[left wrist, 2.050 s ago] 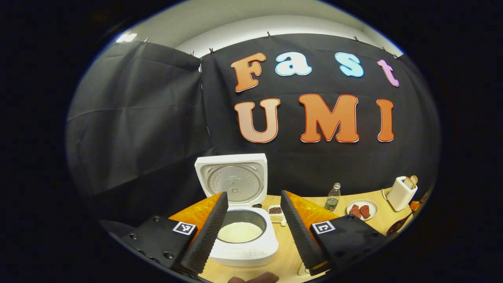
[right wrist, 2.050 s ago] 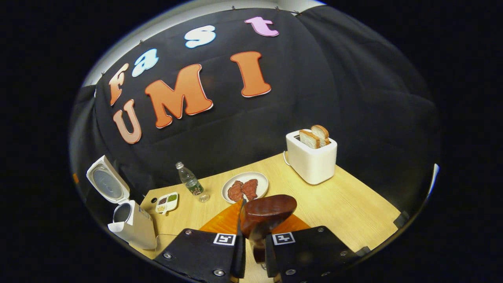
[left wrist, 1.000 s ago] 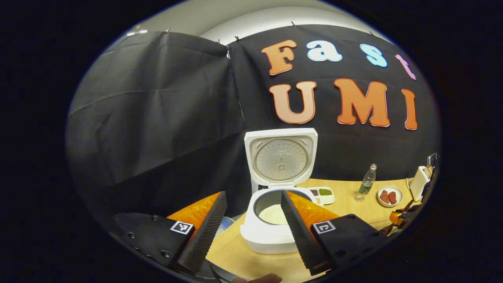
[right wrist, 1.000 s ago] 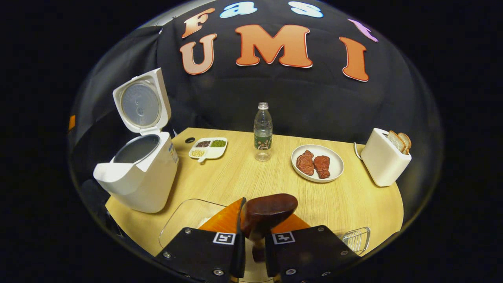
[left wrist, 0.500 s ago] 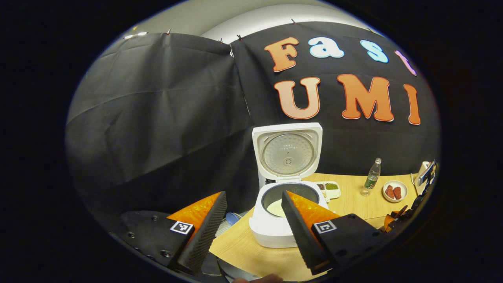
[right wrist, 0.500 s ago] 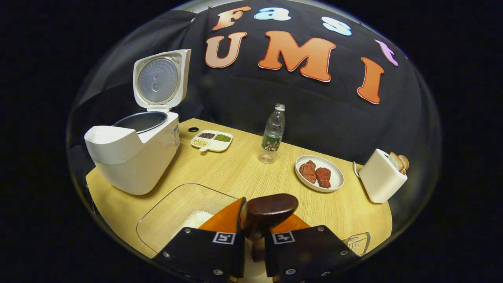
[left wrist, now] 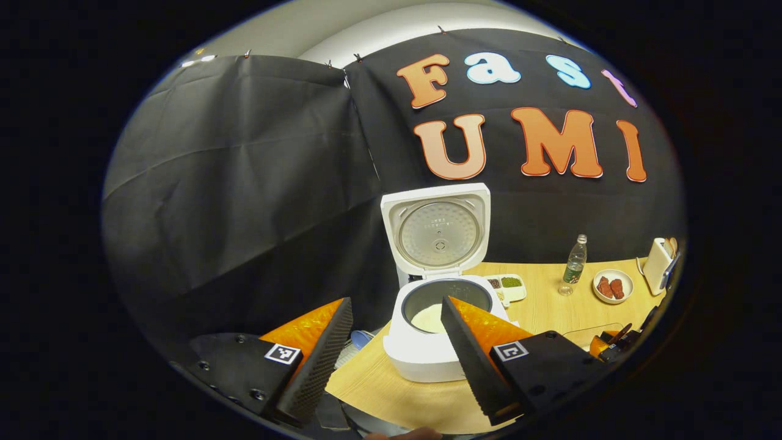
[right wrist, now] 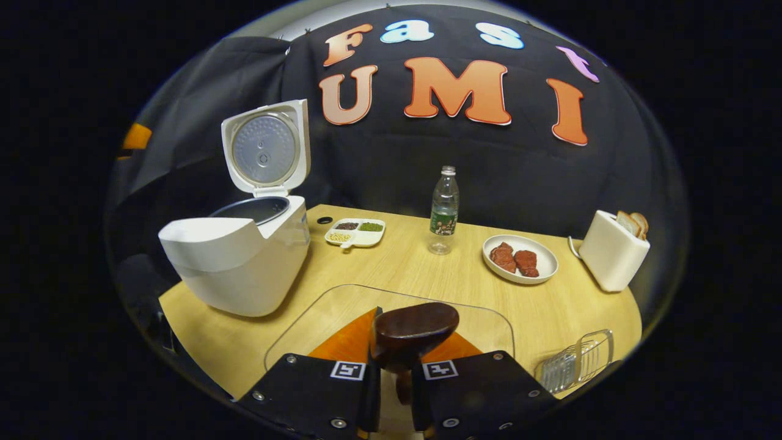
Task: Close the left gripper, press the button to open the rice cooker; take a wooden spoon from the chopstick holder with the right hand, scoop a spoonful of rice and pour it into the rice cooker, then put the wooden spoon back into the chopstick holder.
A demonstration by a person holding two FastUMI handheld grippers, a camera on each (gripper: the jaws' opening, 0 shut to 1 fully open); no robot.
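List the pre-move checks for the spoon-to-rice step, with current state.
1. Lid of the white rice cooker is up and the pot is exposed: ok.
2. Right gripper is shut on the dark wooden spoon: ok.
3. Spoon bowl is over the clear glass dish: ok.
4. Rice within reach in the dish: cannot tell, since the gripper hides the near part.
5. Spoon bowl empty or loaded: cannot tell from this angle.
6. Left gripper is open and held in front of the cooker, not over the pot mouth: ok.
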